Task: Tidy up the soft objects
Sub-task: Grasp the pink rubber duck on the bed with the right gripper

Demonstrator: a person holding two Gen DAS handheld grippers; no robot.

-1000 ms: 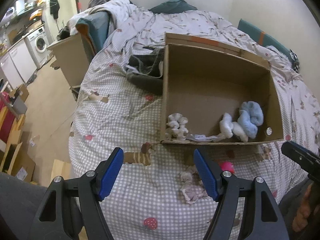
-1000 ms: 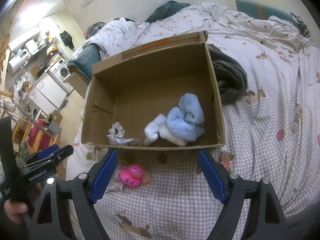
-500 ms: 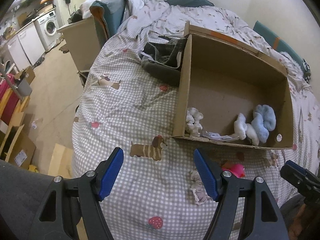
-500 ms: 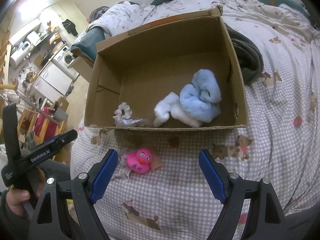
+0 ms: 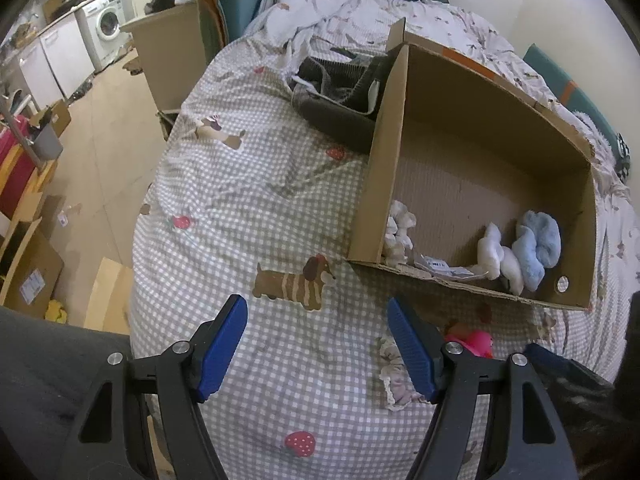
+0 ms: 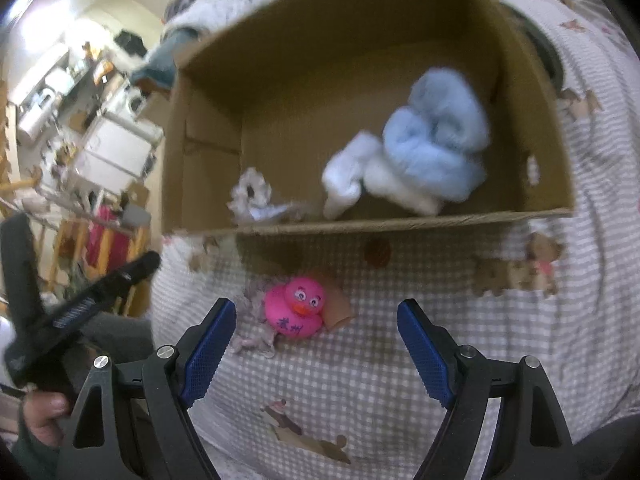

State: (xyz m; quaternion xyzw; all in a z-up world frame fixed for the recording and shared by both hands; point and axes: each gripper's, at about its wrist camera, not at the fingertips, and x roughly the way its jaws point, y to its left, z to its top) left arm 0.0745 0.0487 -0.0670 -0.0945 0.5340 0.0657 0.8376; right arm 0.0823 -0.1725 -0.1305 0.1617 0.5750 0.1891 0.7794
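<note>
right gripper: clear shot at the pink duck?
Probably yes. The right gripper is open, the pink duck lies on the bedspread just ahead between its fingers, nothing over it; only a frilly scrunchie touches its side.

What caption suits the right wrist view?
Open tongs above a pink duck on the bed, before the box.

Checked bedspread (image 5: 248, 184); pale wall (image 5: 520, 0); washing machine (image 5: 105, 24); beige floor (image 5: 96, 152), possibly vinyl.
</note>
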